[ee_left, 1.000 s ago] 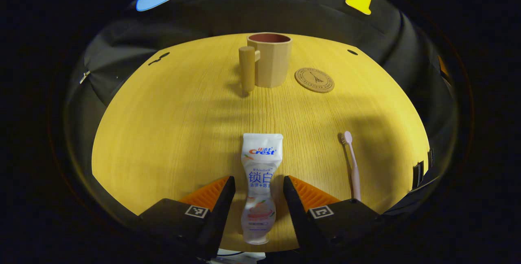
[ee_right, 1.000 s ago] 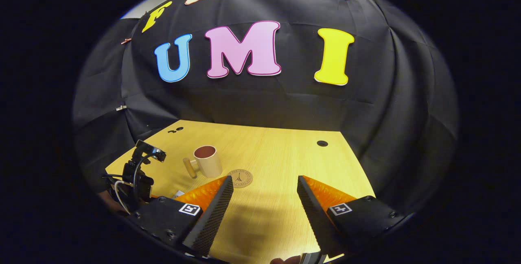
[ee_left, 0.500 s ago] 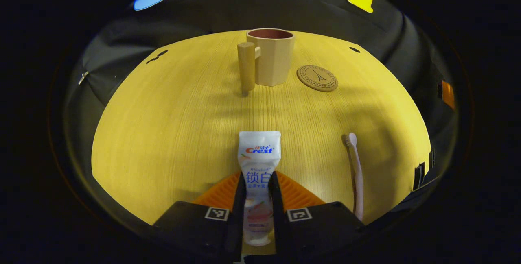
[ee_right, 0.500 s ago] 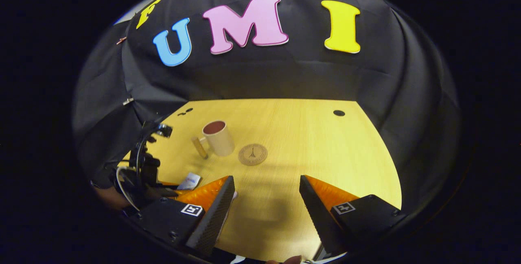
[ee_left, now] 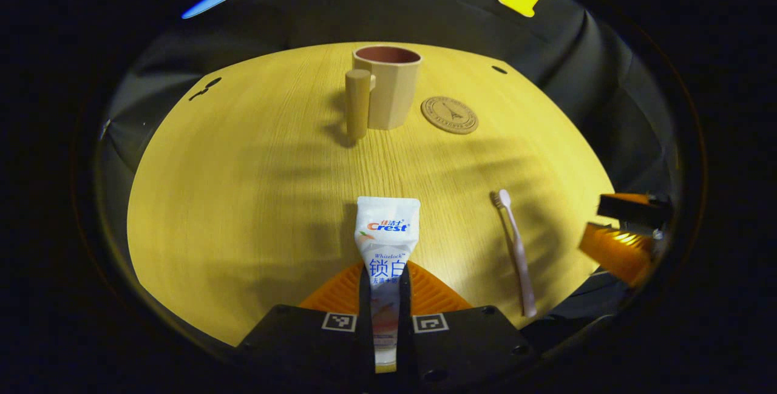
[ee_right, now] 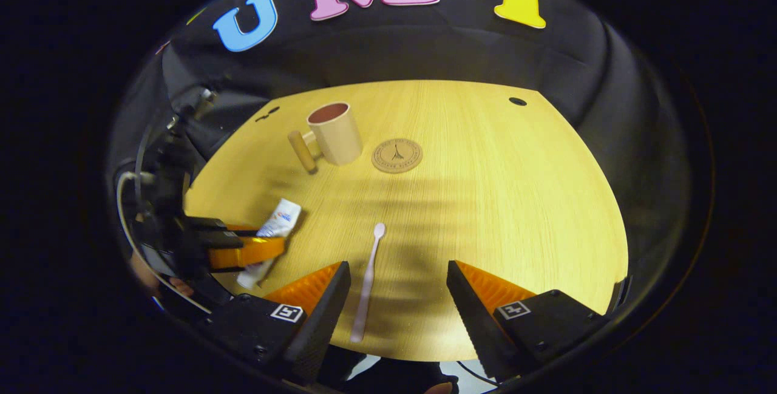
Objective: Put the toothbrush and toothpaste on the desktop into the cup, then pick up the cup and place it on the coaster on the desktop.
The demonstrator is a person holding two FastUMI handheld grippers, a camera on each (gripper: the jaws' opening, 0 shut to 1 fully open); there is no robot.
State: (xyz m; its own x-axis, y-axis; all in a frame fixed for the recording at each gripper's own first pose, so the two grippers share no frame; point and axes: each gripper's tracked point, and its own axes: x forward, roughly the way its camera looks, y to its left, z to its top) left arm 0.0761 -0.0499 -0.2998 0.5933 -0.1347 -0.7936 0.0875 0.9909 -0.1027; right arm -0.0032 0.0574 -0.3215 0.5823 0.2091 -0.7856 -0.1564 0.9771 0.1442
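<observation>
The left gripper point(ee_left: 385, 297) pinches the soft toothpaste point(ee_left: 386, 242) near its cap, probably denting it; the cup point(ee_left: 386, 86) stands at twelve o'clock. The right gripper point(ee_right: 397, 303) is spread.

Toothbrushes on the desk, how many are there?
1. The toothbrush lies flat on the desk, between the right gripper's open fingers, nearer its left finger, head pointing toward the coaster.

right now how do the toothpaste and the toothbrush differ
The toothpaste is a wide, flat white tube with print; the toothbrush is a thin, plain pale stick. The toothpaste is pinched between the fingers of the left hand-held gripper; the toothbrush lies free, with the right hand-held gripper open around it, not touching. Both lie lengthwise on the wooden desktop, outside the cup.
</observation>
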